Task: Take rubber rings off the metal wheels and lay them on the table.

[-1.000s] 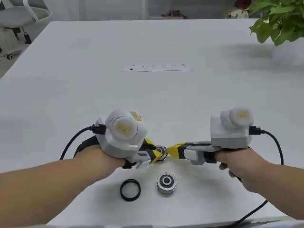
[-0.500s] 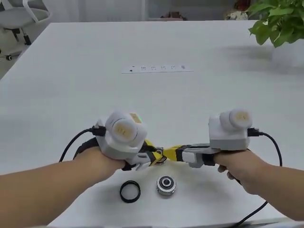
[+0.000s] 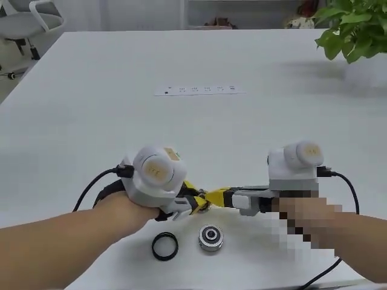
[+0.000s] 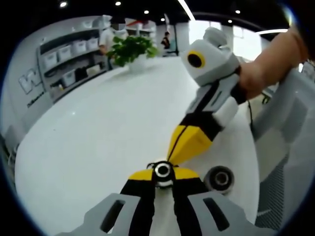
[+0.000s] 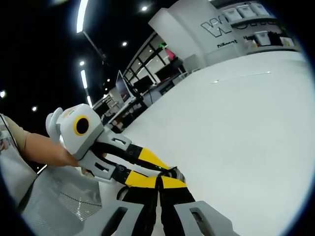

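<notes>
Currently found left claw (image 4: 163, 175) clamped on wheel (image 4: 162, 170), right claw (image 5: 158, 180) closed at wheel's rim; cannot tell hold on rubber ring (image 4: 153, 170). Risk of wheel slipping free under pull.

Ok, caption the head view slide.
Left tool holds a wheel, right tool meets it; a ring and second wheel lie nearby.

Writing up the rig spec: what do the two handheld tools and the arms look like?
Both match: left tool and right tool have pale grey bodies, black jaw arms and yellow wedge tips. A black cable trails from the left one, a second cable from the right. Forearms show no sleeves in the head view.
</notes>
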